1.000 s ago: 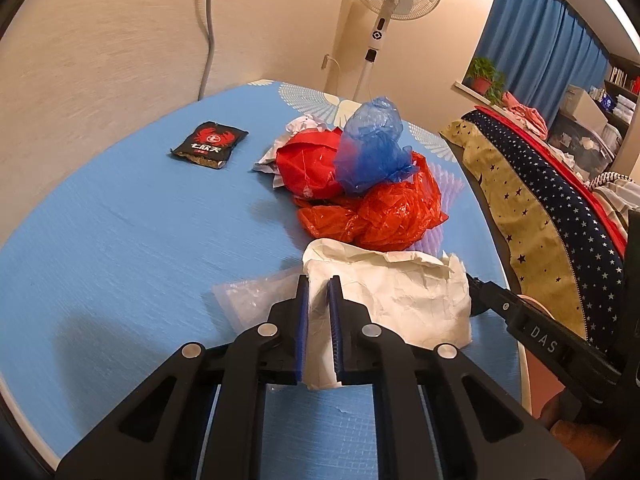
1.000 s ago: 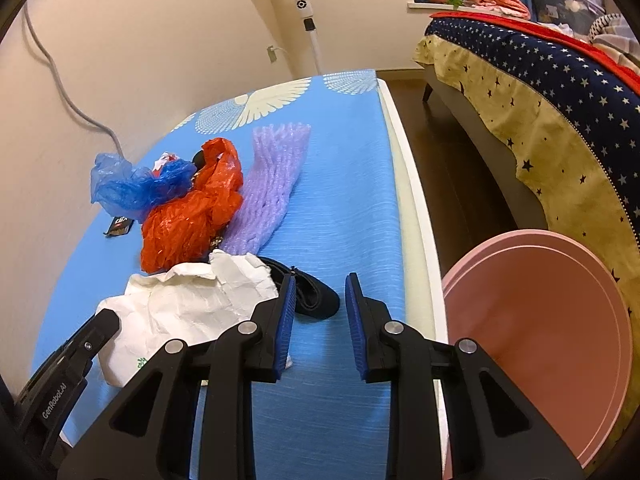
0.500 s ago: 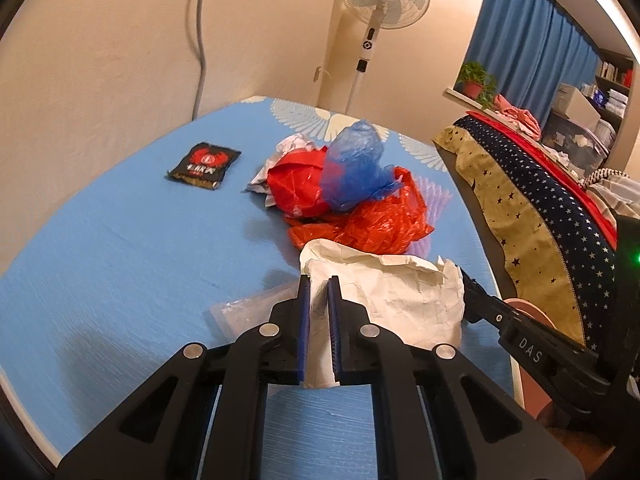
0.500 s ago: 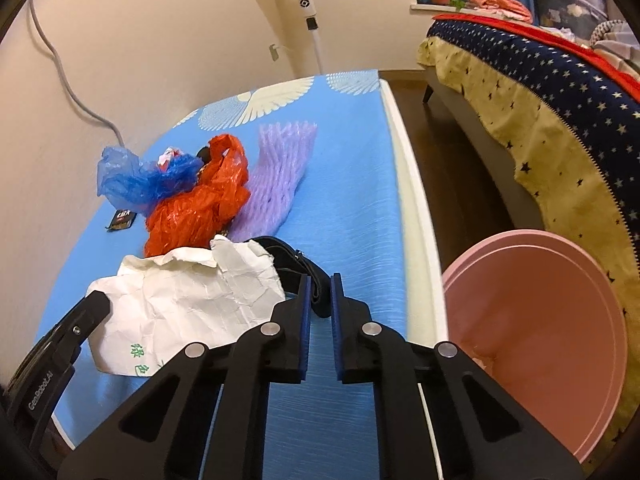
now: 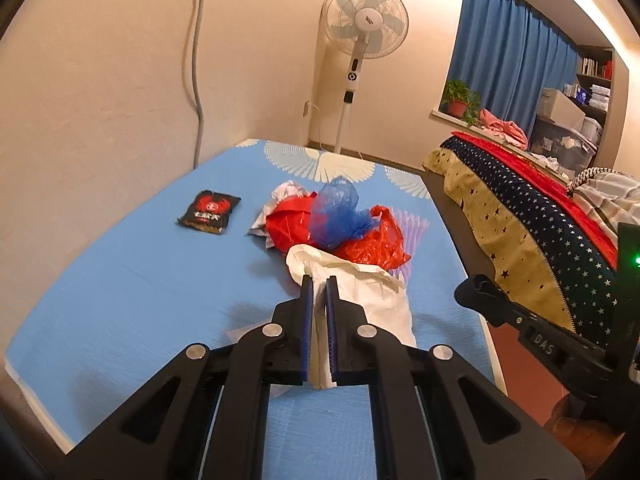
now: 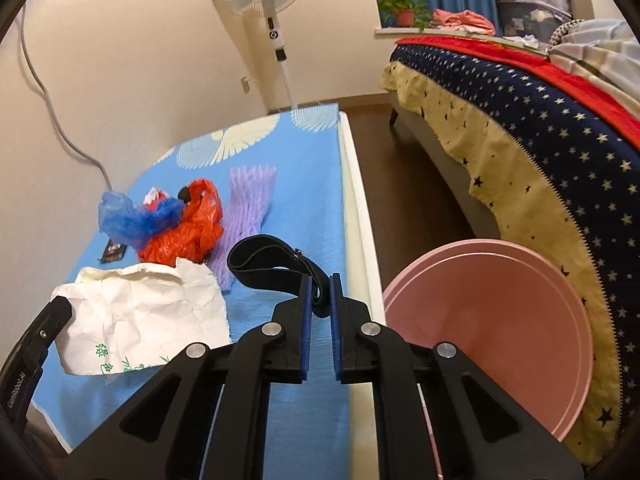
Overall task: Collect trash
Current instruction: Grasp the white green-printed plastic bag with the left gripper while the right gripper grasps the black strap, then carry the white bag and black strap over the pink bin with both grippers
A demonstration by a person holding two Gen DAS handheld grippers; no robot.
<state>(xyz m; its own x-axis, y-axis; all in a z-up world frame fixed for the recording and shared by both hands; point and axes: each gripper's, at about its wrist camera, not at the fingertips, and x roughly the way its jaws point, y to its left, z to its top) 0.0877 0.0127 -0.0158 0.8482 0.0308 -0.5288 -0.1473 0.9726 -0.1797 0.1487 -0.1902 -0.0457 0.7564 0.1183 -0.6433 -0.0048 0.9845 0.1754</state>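
Trash pile sits mid-table on the blue cloth (image 5: 120, 288): red bags (image 5: 372, 244), blue bag (image 5: 340, 216), purple foam net (image 6: 248, 200); black snack packet (image 5: 209, 213) off at 10 o'clock of the pile. My left gripper (image 5: 319, 284) is clamped on the crumpled white paper bag (image 5: 372, 292), lifted off the cloth at the front. My right gripper (image 6: 320, 282) is pinched on the black strap (image 6: 264, 264), its loop hanging toward 10 o'clock. Pink bin (image 6: 488, 320) stands on the floor at 3 o'clock of the table.
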